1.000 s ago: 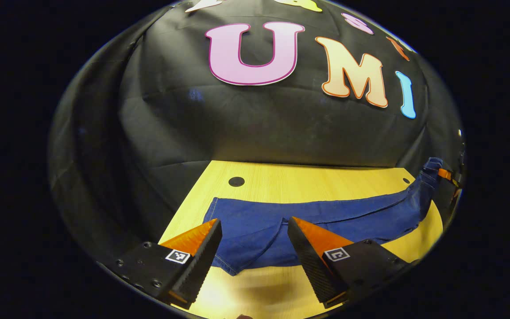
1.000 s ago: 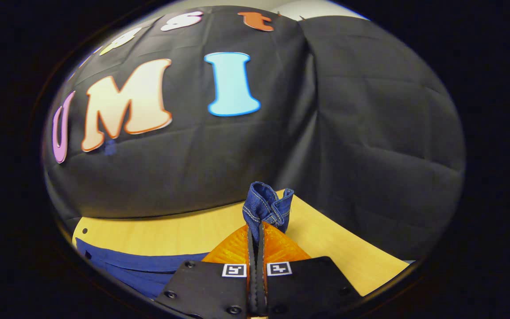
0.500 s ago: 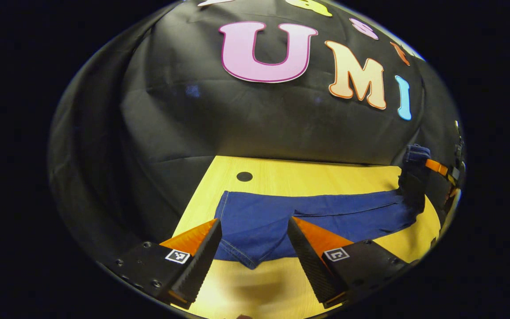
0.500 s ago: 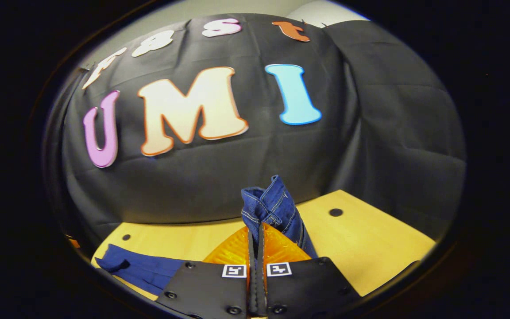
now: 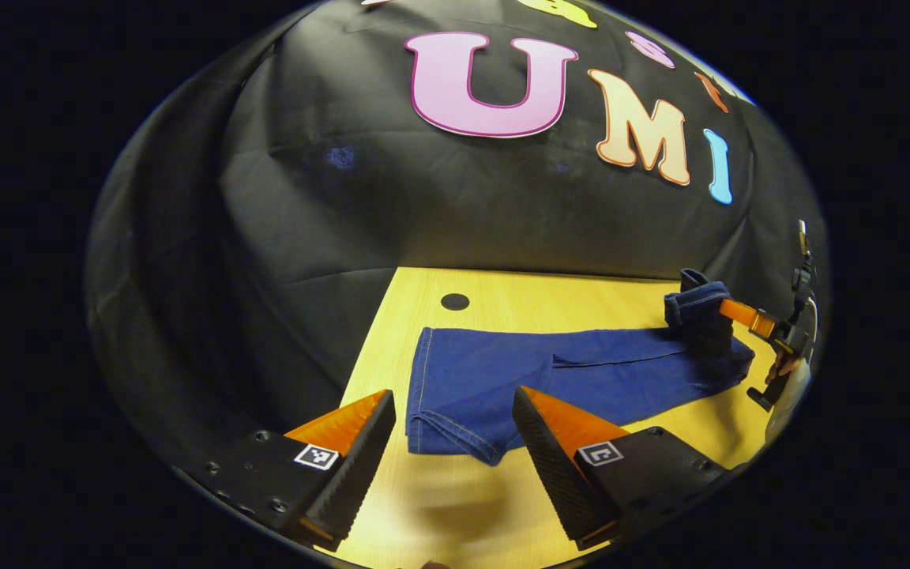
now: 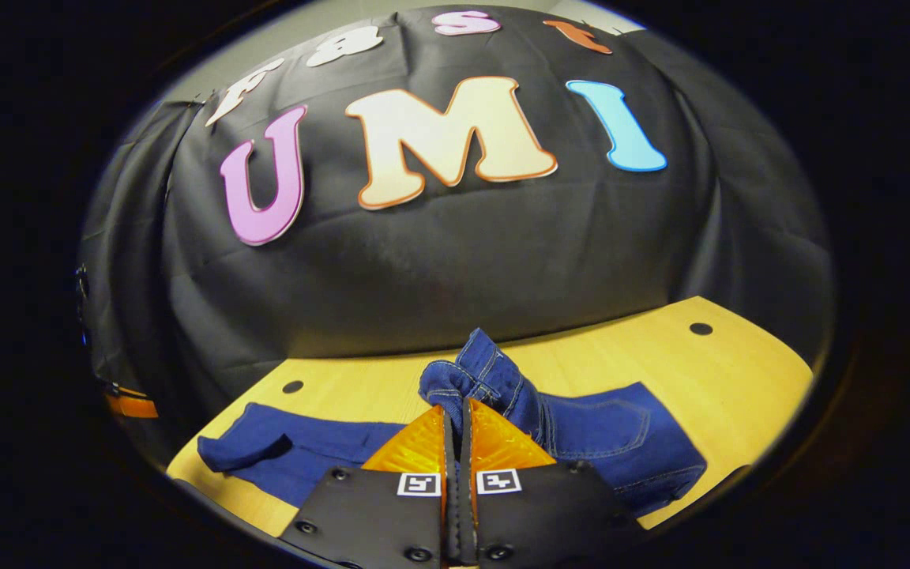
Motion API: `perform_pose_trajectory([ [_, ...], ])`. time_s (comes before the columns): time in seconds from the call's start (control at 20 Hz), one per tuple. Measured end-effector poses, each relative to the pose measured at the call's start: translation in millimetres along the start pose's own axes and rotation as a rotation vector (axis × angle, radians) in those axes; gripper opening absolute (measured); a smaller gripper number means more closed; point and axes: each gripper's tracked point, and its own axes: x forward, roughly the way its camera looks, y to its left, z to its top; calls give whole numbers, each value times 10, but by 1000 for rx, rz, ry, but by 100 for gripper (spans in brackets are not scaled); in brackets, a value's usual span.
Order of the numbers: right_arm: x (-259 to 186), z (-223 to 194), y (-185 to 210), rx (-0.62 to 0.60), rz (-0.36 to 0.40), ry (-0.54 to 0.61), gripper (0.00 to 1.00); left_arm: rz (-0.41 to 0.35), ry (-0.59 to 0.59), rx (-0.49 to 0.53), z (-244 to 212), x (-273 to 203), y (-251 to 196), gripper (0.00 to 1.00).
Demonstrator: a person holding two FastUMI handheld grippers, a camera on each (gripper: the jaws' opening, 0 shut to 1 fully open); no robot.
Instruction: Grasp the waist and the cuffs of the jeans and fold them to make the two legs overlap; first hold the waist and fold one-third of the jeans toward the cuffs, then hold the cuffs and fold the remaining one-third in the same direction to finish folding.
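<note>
the pale yellow wooden bench (image 5: 581, 296) carries the dark blue denim jeans (image 5: 534, 379), spread flat lengthwise. right gripper (image 6: 456, 423) is clamped on a bunched end of the jeans, lifted just above the bench. left gripper (image 5: 455, 415) hangs wide apart, holding nothing, over the near end.

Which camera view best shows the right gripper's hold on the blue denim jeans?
The right gripper view: the right gripper has its jaws closed on a bunched end of the blue denim jeans, seen close above the yellow wooden table. The left gripper view shows that hold small and far off, at its right edge.
</note>
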Motion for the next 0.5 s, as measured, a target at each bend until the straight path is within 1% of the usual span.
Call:
perform_pose_trajectory([
  [0.15, 59, -96, 24, -18, 8, 72, 3, -5, 18, 14, -61, 24, 67, 94],
  [0.3, 92, -30, 67, -47, 10, 137, 2, -21, 30, 1, -108, 101, 76, 94],
  [0.35, 82, -20, 122, -35, 40, 177, 0, -31, 36, -5, -134, 130, 52, 94],
  [0.4, 95, 52, 202, -22, 75, 196, 4, -39, 41, -8, -153, 176, 51, 94],
  [0.5, -2, 165, 300, -33, 113, 147, 68, -56, 61, -3, -214, 293, 32, 94],
])
